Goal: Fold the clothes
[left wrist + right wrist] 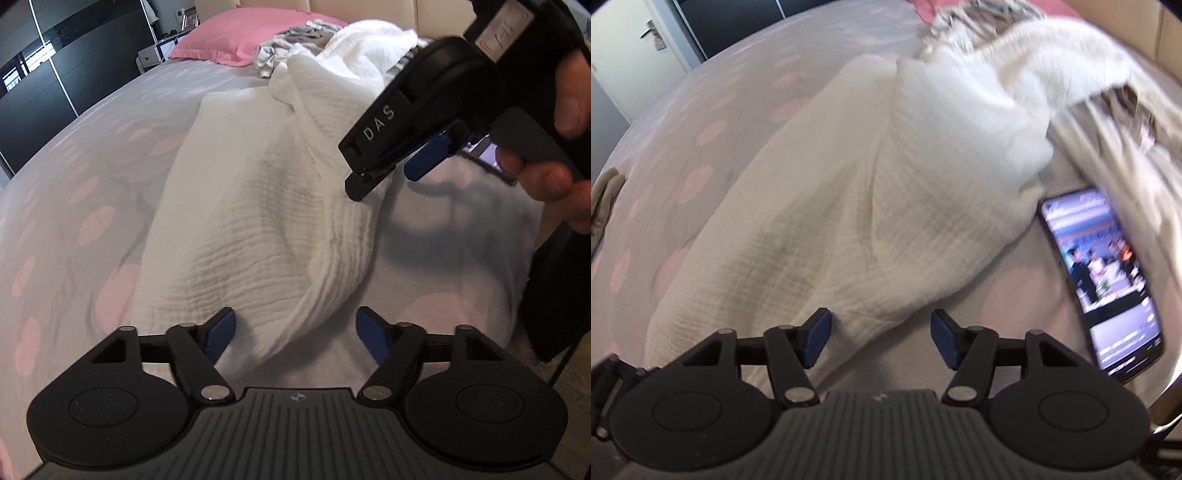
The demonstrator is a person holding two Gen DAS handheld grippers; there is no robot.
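Between the wide-open fingers of the left gripper (pixel 295 334) lies the near end of the white crinkled cloth (pixel 255 221), ungripped. Right gripper (pixel 881 338) is also wide open and empty; a phone (pixel 1104 280) lies to its right.

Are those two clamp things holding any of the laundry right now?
No. The left gripper and right gripper are both open, above the white crinkled cloth, gripping nothing.
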